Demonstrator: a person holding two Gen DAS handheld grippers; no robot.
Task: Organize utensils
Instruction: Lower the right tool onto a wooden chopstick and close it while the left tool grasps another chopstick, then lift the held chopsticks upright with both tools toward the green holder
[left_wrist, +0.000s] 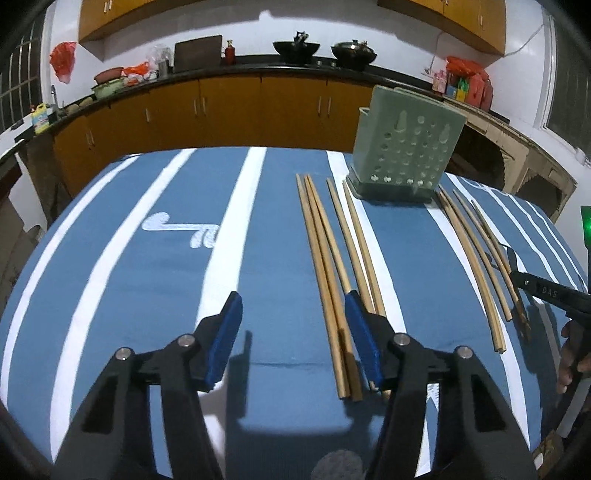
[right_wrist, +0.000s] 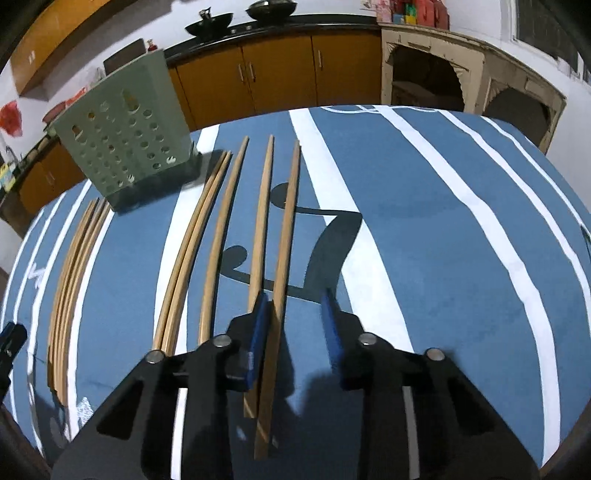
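Both wrist cameras look steeply down, close over the striped table (left_wrist: 147, 258), sharing the chopsticks (right_wrist: 258, 236) and green holder (left_wrist: 402, 147).

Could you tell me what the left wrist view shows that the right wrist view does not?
Only the left wrist view shows the left tongs open over bare cloth, beside the left cluster of chopsticks, and a white note print.

Only the right wrist view shows the right tongs open around a chopstick, and a dark note print.

Both show the green perforated holder and the blue striped tablecloth.
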